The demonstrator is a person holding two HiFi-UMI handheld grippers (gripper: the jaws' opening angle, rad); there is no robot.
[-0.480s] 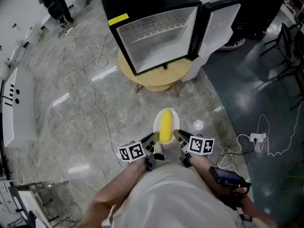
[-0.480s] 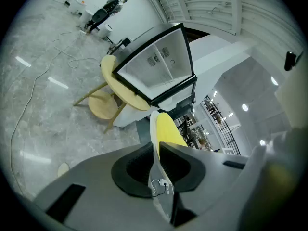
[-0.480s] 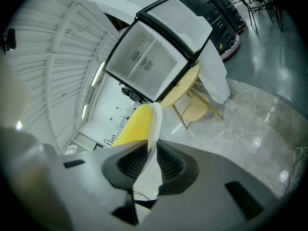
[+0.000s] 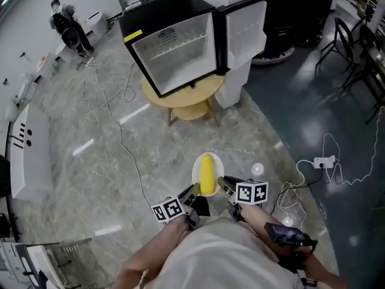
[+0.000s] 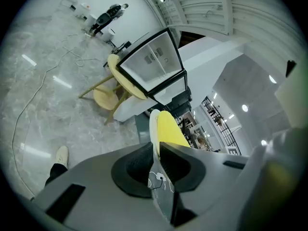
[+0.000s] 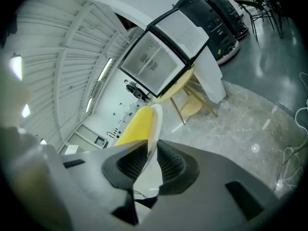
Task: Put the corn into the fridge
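A yellow corn cob [image 4: 207,174] lies on a small white plate [image 4: 196,170] held in the air in front of me. My left gripper [image 4: 193,192] is shut on the plate's left rim and my right gripper [image 4: 221,182] is shut on its right rim. In the left gripper view the corn [image 5: 169,129] and plate [image 5: 154,127] rise edge-on from my closed jaws. The right gripper view shows the corn [image 6: 134,124] and plate [image 6: 154,121] the same way. The black mini fridge [image 4: 171,41] stands ahead on a round wooden table [image 4: 183,104], its door [image 4: 243,23] swung open to the right, its inside white.
A long cable [image 4: 123,143] snakes over the grey marble floor on the left. A white power strip with cord [image 4: 320,161] lies at the right. White equipment [image 4: 27,149] lines the left edge. Dark chairs [image 4: 355,47] stand on the darker floor at far right. A person [image 4: 66,26] is at the far left.
The fridge and table have shifted left and slightly up in the head view as I moved. Both grippers still hold the plate with the corn.
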